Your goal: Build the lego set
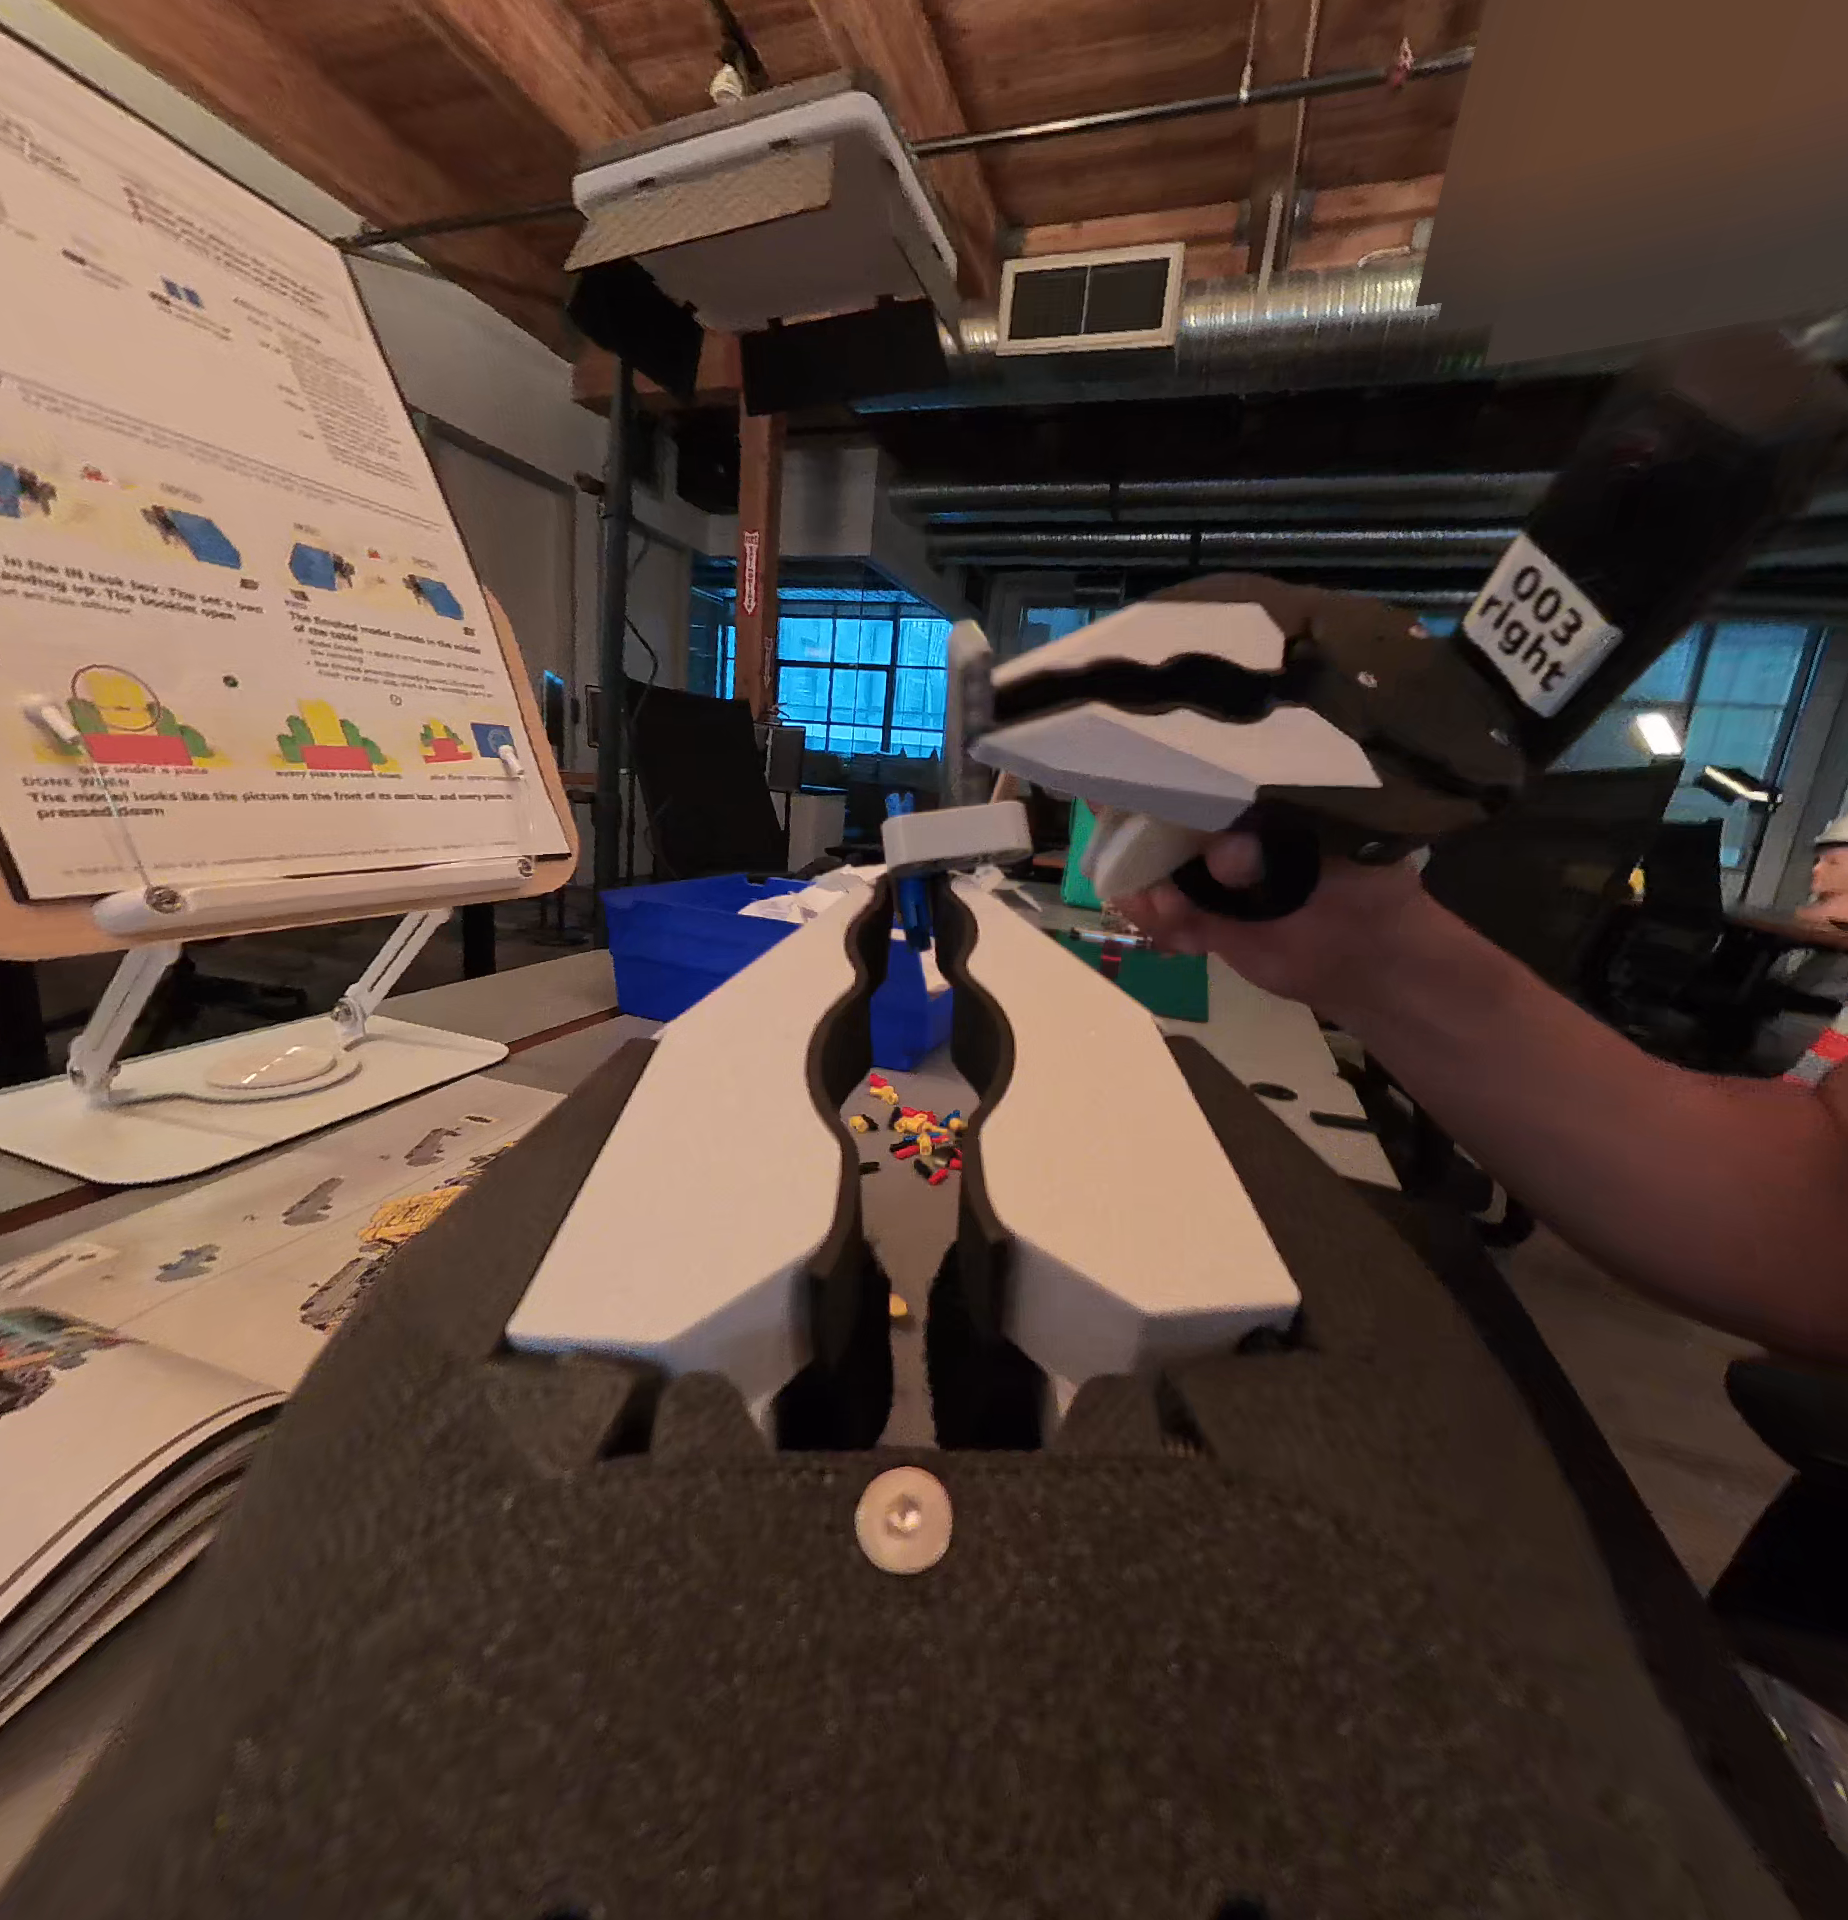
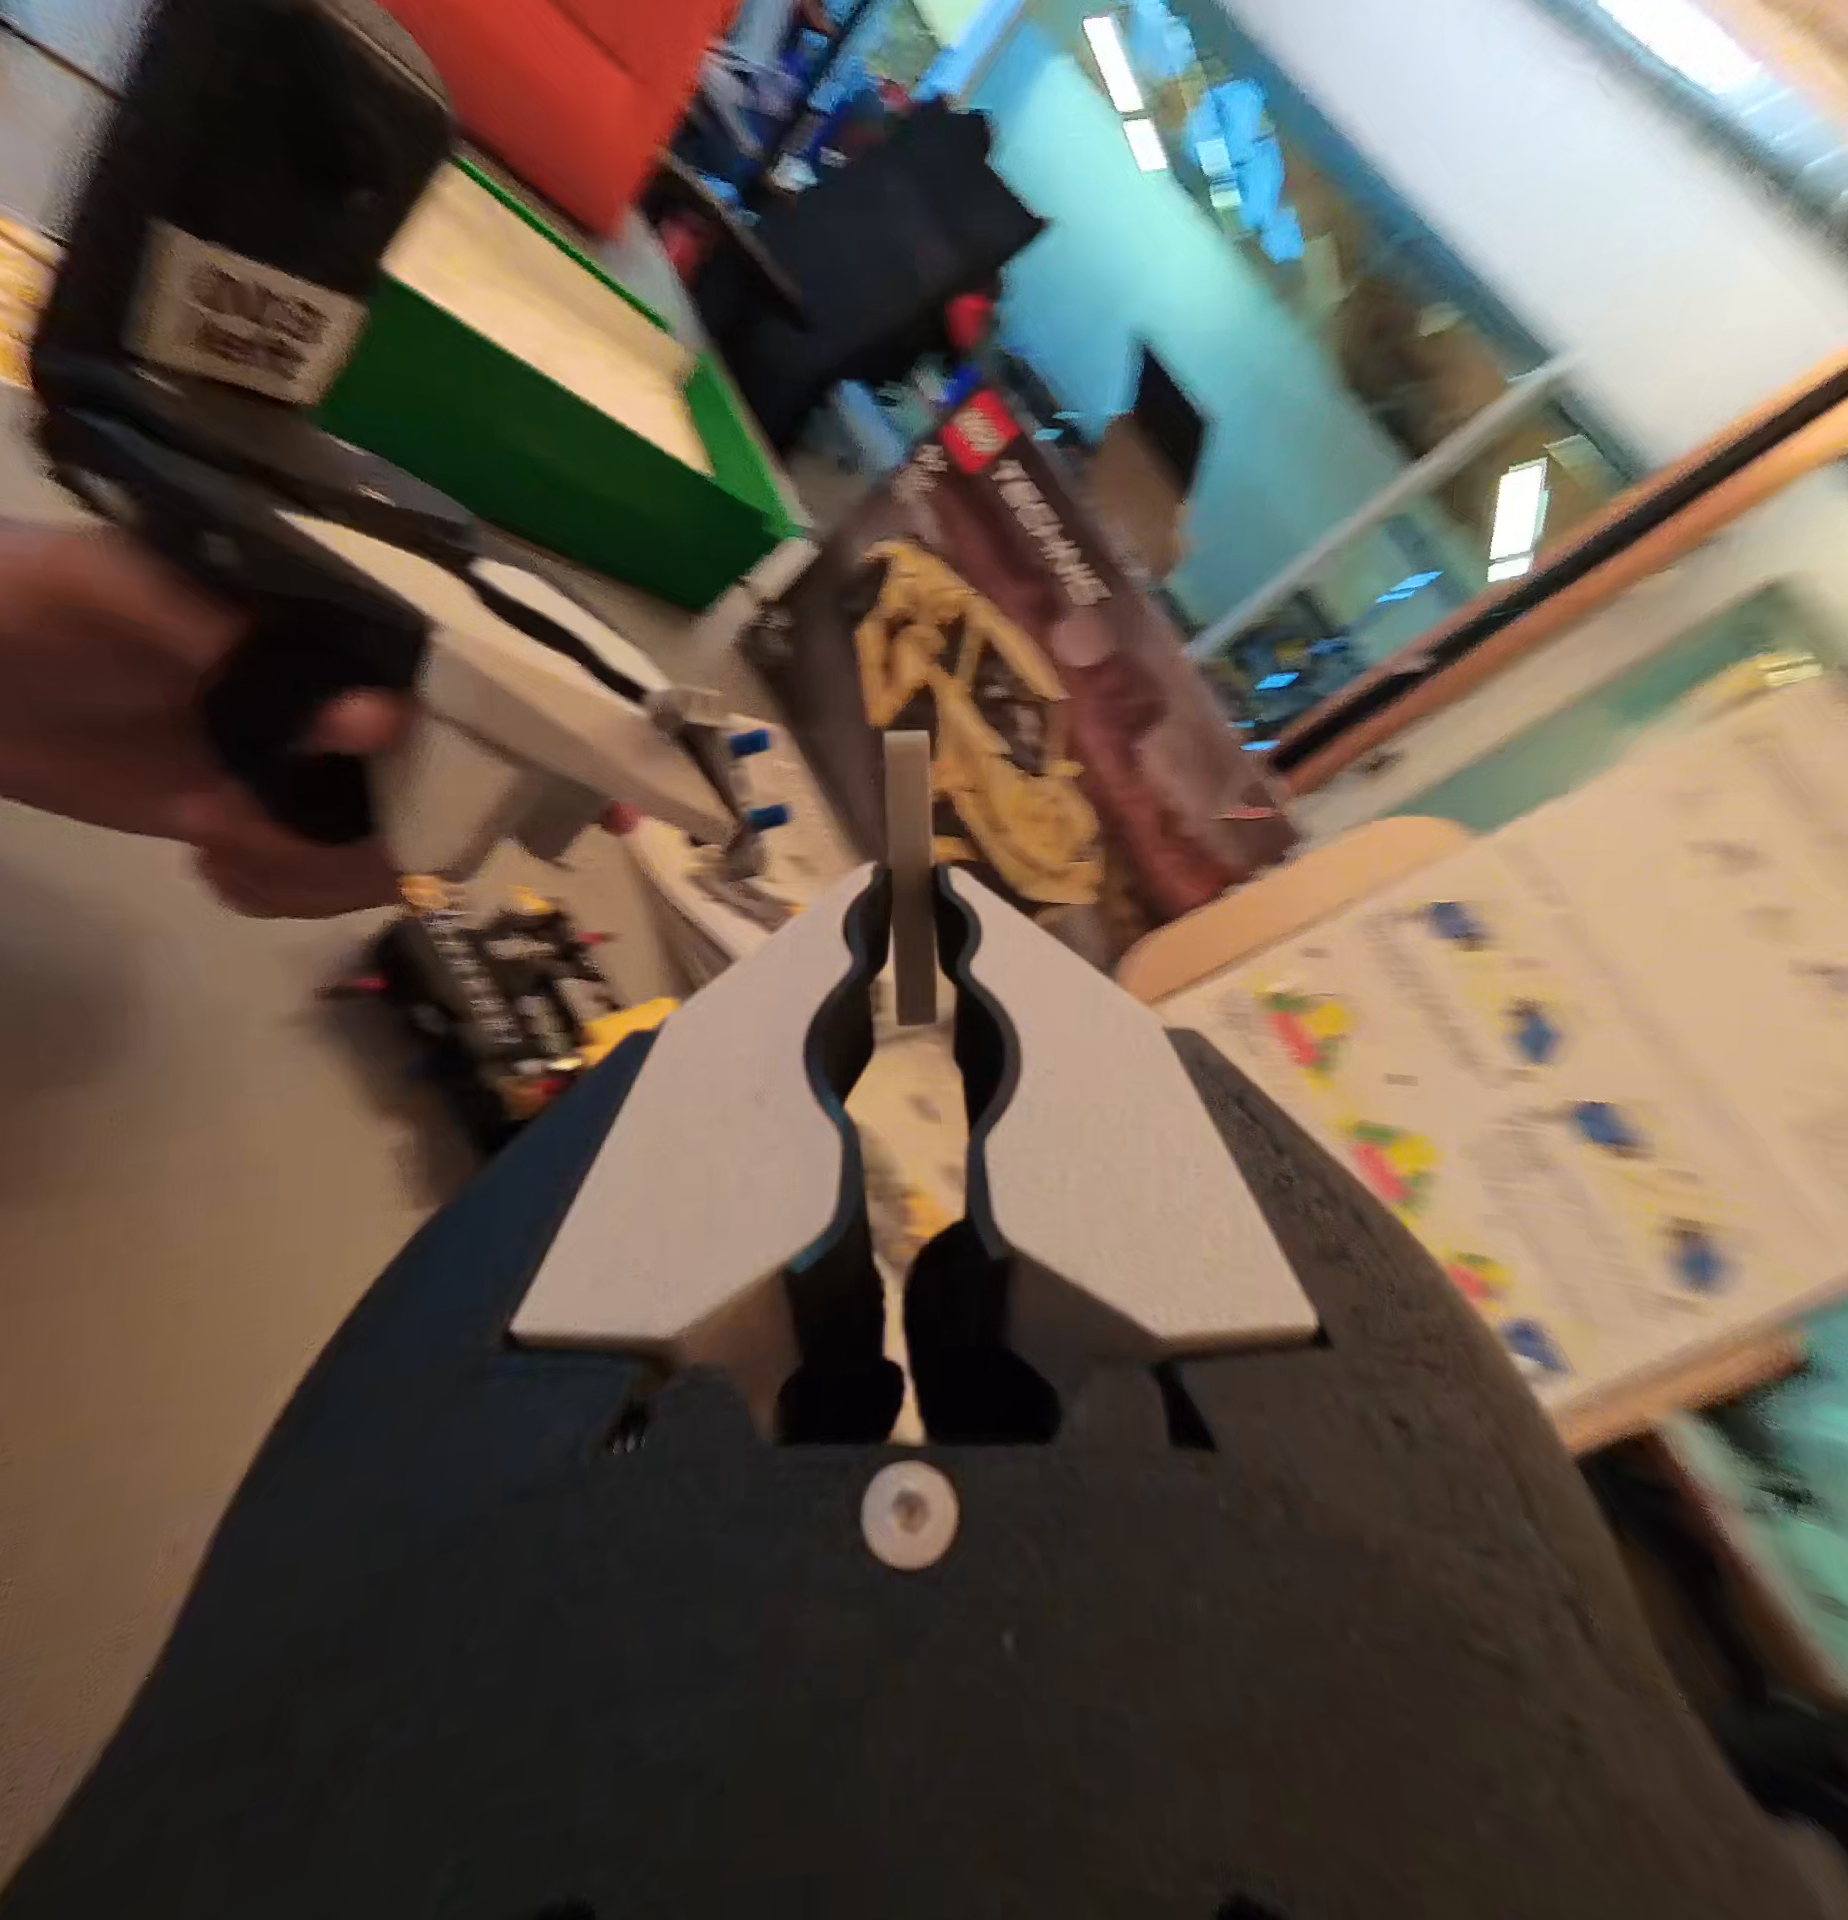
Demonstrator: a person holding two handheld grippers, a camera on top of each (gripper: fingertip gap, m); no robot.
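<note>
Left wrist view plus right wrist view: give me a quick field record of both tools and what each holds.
left tool: shut on grey piece with blue pins
right tool: shut on flat grey beam, end sticking out past the tips
relative position: both raised above the table, tips close together
loose parts: small coloured pieces scattered on table below
blue bin: behind the loose parts
instruction sheet: on stand, left
</note>
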